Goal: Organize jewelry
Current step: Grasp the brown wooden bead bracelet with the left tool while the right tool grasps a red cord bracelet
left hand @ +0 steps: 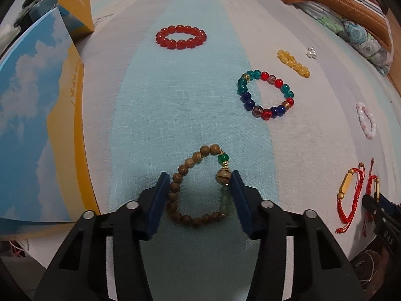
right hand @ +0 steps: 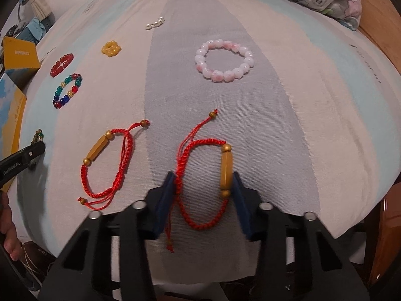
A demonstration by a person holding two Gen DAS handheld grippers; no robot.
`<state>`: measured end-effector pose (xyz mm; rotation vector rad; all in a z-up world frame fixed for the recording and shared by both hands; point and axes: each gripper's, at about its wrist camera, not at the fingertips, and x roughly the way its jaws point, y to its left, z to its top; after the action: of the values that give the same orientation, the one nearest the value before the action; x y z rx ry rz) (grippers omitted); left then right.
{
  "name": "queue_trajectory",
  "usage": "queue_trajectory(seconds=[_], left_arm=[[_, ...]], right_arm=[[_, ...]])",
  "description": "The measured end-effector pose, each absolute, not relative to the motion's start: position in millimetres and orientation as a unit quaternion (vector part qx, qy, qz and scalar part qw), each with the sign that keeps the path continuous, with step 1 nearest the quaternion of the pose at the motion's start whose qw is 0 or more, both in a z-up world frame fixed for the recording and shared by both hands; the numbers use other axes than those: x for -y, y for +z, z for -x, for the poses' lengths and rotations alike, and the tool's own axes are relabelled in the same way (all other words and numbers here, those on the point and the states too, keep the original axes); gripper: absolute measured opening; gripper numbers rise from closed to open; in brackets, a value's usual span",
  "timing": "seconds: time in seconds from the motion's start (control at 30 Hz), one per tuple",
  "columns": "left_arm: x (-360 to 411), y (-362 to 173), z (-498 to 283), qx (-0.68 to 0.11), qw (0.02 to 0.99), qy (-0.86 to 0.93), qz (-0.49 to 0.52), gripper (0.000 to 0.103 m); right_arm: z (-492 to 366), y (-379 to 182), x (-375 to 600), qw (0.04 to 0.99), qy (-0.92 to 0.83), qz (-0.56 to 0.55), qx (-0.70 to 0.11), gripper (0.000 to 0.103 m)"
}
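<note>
Right, both grippers were down on the striped cloth (left hand: 190, 105) at once. The left gripper (left hand: 199, 179) had its blue pads pressed against either side of the wooden bead bracelet (left hand: 198, 186), one pad on the brown beads, the other against the big patterned bead and the pale green one, so the bracelet was pinched across its width while lying flat on the cloth.

Over on the other side, the right gripper (right hand: 203, 180) was squeezing a red cord bracelet (right hand: 204, 183), one pad on the braided cord, the other tight against its long gold bead; the loose tails ran up the cloth and down between the fingers. A second red cord bracelet (right hand: 107, 165) lay just beside it to the left, untouched.

Further up the cloth, well apart from both grippers, sat a red bead bracelet (left hand: 181, 36), a multicoloured glass bracelet (left hand: 265, 94), a bunched yellow bead bracelet (left hand: 293, 63), a small silver piece (left hand: 312, 52) and a pink and white bracelet (right hand: 224, 60). At the left edge stood a sky-print box (left hand: 32, 125) with a yellow box (left hand: 75, 2) behind it.
</note>
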<state>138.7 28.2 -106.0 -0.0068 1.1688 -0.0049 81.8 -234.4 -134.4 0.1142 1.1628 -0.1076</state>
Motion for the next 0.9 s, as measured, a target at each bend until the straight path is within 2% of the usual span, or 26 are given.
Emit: queue_trajectory(seconds=[0.07, 0.13, 0.2, 0.37, 0.73, 0.8, 0.9], left_arm=[[-29, -106, -138, -0.552, 0.833, -0.005, 0.005, 0.037], [-29, -106, -137, -0.553, 0.833, -0.008, 0.008, 0.025], [-29, -105, -136, -0.553, 0.833, -0.011, 0.013, 0.019], [-30, -104, -134, -0.55, 0.835, -0.015, 0.02, 0.018], [-32, -99, -131, -0.546, 0.837, -0.026, 0.028, 0.018], [-31, -97, -130, -0.544, 0.838, -0.028, 0.027, 0.011], [-30, -95, -130, -0.542, 0.839, -0.032, 0.026, 0.011]], right_arm=[[-82, -134, 236, 0.833, -0.052, -0.056, -0.548, 0.029], [-82, -134, 236, 0.834, -0.052, -0.055, -0.547, 0.023], [-82, -133, 237, 0.835, -0.054, -0.053, -0.546, 0.017], [-81, -131, 239, 0.838, -0.054, -0.057, -0.54, 0.007], [-76, -124, 239, 0.848, -0.057, -0.058, -0.524, 0.007], [-75, -123, 240, 0.85, -0.059, -0.058, -0.52, 0.007], [-75, -119, 240, 0.854, -0.063, -0.056, -0.513, 0.007]])
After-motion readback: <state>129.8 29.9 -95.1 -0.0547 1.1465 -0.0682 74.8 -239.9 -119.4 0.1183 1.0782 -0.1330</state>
